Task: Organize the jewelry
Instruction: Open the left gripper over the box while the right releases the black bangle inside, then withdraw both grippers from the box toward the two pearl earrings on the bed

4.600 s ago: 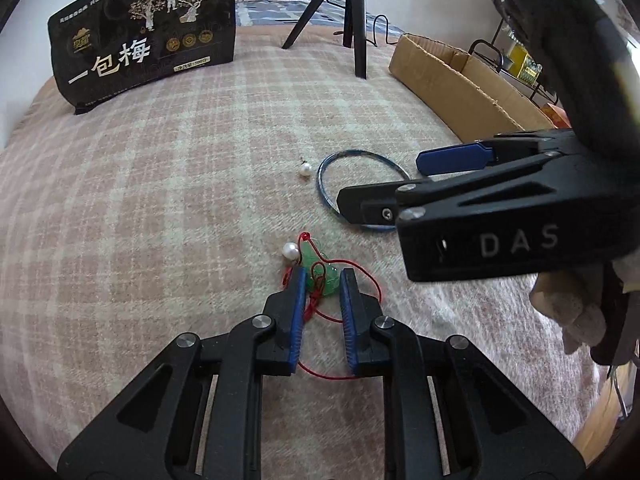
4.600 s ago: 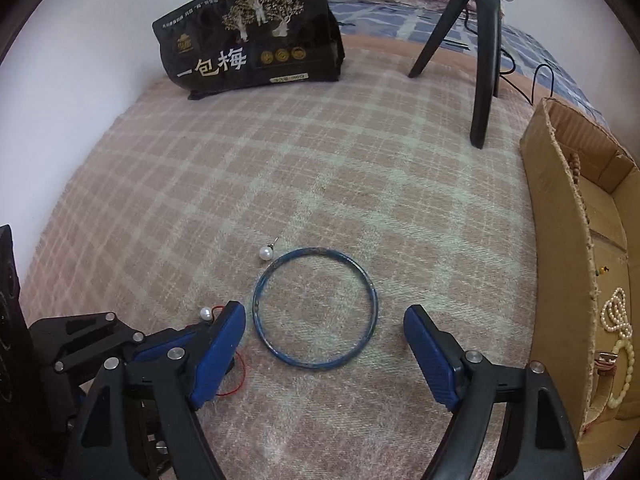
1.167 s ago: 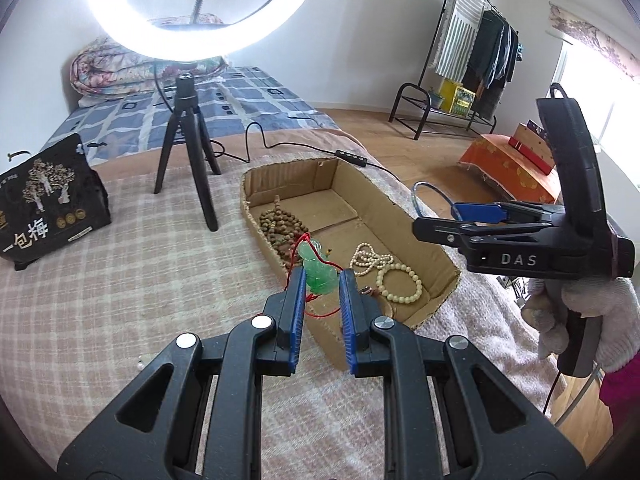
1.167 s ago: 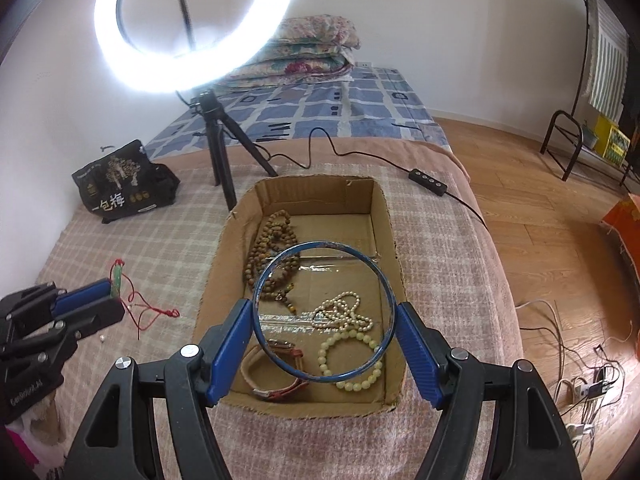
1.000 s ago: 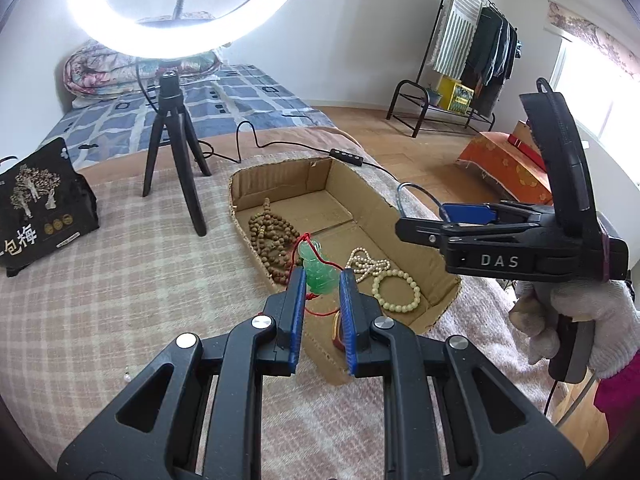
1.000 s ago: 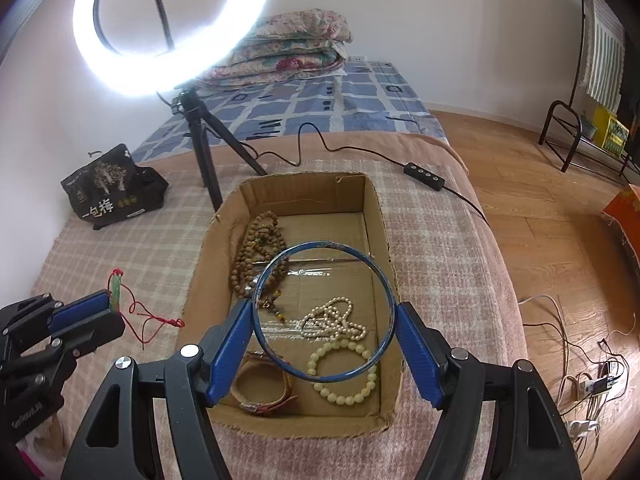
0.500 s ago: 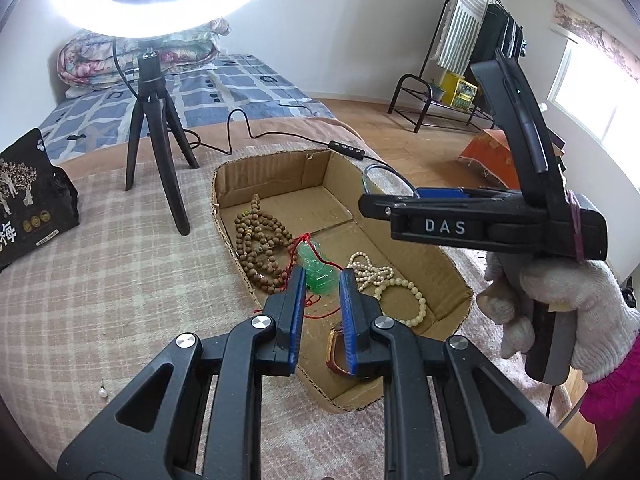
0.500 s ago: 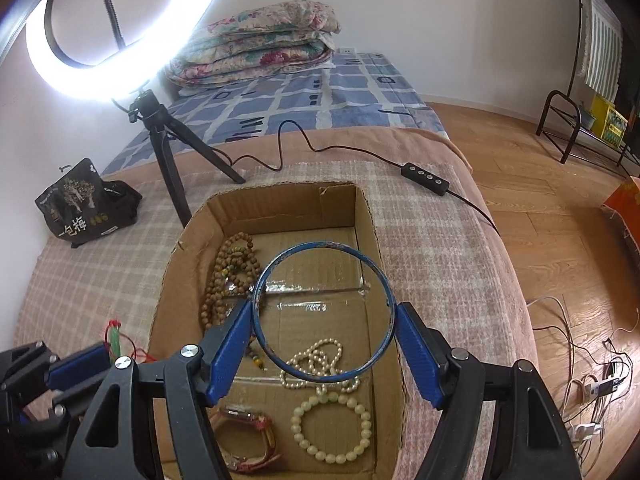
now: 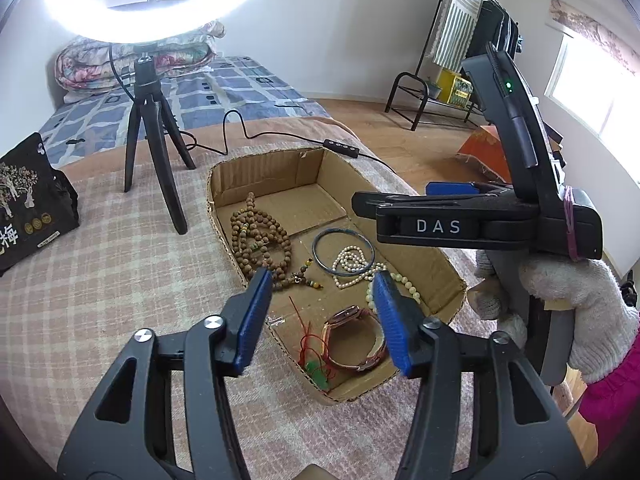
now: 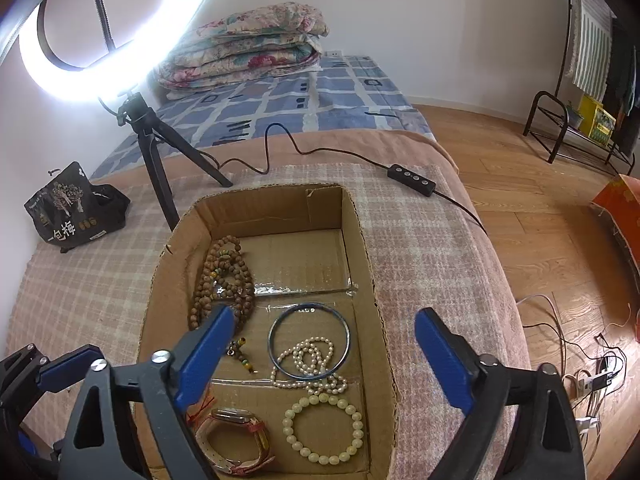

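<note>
Both grippers hung over the box [image 10: 368,240], which sat on the plaid blanket [image 9: 100,264] near the bed's right edge. The left gripper [image 9: 322,320] was spread, its jaws having just been opening, with nothing between the pads. Below it the pendant [image 9: 318,374] on its red cord lay on the box floor in the near corner, beside the watch [image 9: 356,338]; it seemed to have been let go there so that it would land inside the wall rather than on the blanket.

The right gripper [image 10: 324,360] stood wide, its jaws also having just been opening, and gripped nothing. The bangle [image 10: 308,340] lay flat on the box floor under it, ringing part of the pearl strand [image 10: 310,362]. Its place in the middle of the box probably came from a straight drop from above, which kept the hoop from rolling.

The wooden beads [image 10: 222,284] lay along the left wall and the pale bracelet [image 10: 324,428] near the front wall, so the pieces were grouped loosely, not sorted into sections. The far end of the box was bare cardboard.

Judging by this, two pieces had just been delivered. No other jewelry showed on the blanket in these views, though much of it was hidden, so whether anything remained to fetch I could not tell.
</note>
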Motion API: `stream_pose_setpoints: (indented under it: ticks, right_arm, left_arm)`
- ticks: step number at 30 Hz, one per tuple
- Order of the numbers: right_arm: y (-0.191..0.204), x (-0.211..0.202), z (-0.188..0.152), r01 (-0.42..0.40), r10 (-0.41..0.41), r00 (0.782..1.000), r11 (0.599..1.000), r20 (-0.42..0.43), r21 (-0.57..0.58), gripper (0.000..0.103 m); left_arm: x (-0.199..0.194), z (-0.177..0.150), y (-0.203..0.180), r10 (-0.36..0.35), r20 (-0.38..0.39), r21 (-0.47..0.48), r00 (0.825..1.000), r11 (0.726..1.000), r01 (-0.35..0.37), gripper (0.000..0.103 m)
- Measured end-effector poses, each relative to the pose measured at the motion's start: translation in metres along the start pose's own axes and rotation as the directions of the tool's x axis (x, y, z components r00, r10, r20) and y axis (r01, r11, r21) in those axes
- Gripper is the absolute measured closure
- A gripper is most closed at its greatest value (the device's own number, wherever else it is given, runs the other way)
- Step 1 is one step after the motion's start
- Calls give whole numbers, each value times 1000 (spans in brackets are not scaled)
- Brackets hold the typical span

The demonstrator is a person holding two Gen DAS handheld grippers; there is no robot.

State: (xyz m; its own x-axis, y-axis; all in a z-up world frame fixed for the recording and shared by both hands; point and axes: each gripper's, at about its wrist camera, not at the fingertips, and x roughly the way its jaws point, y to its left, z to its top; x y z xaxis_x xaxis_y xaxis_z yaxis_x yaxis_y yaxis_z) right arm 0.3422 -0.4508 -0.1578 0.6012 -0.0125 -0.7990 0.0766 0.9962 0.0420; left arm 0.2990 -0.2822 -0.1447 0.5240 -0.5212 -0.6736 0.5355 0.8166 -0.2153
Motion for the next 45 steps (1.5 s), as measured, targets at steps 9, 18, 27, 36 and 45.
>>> stream_pose_setpoints:
  ticks: [9,18,27,36,45]
  right_arm:
    - [8,-13,-2,6,-6,1000,1000,-1,-6,6]
    - [23,-40,-1,11,-10,1000,1000,25,-27,6]
    - [44,-69,-2,22,-19,998,998,53,-58,6]
    - [71,-94,-7,-2,8,997,997,71,-80,6]
    - [105,-108,-17,-59,69,995,991,78,-122,6]
  left_arm:
    - [-21,3,-2,4,23,3,1000,1000,-4,41]
    - [-50,5,4,14,54,-5,998,1000,-13,41]
    - [-87,2,10,39,87,0,995,999,-39,41]
    - [-129,-9,28,83,123,-1,989,997,-83,41]
    - [-165,-38,76,155,118,-52,981,987,-149,41]
